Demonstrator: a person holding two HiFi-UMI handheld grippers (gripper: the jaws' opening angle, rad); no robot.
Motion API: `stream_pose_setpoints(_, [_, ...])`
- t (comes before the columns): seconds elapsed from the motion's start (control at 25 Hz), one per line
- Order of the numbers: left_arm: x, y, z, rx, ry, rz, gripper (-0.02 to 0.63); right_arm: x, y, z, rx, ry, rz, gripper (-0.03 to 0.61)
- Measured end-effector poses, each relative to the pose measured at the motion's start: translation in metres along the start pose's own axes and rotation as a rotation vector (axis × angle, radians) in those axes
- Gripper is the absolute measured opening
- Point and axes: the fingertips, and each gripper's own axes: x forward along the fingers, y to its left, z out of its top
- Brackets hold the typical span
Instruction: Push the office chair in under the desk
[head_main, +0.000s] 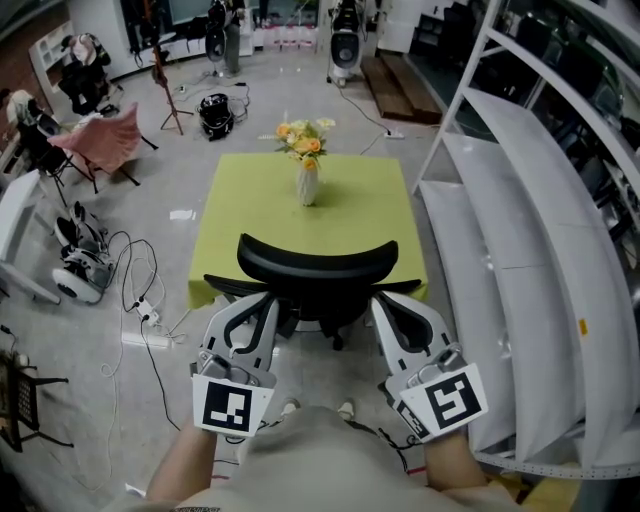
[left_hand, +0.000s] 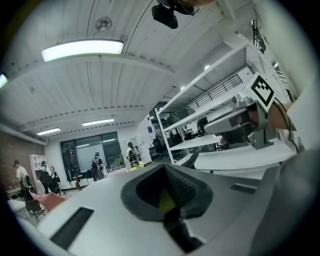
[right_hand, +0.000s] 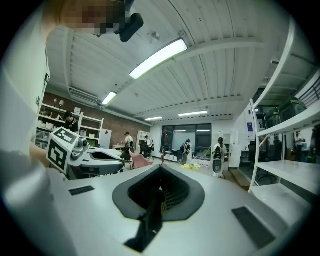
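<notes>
Grippers flank the office chair (head_main: 318, 265): the left gripper (head_main: 262, 300) and right gripper (head_main: 386, 302) sit just behind its black backrest, each with jaws pressed together on nothing. The chair stands at the near edge of the green counter (head_main: 240, 200), with a vase of flowers (head_main: 307, 180) beyond it. Only the head view shows the chair whole. The gripper views add ceiling lamps (left_hand: 82, 50) and distant people (left_hand: 95, 165).

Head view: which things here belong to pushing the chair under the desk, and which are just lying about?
For the job: office chair, green-covered desk, left tongs and right tongs, both shut.

Lying about: flower vase on the desk, floor cables, pink chair, white shelves.
</notes>
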Motion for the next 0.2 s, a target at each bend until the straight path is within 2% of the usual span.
stream_pose_setpoints(0.2, [-0.0007,0.0008,0.0023,-0.007,-0.014,-0.002,0.006,-0.0005,0.0023,0.0005,-0.011,0.002,-0.005,0.006])
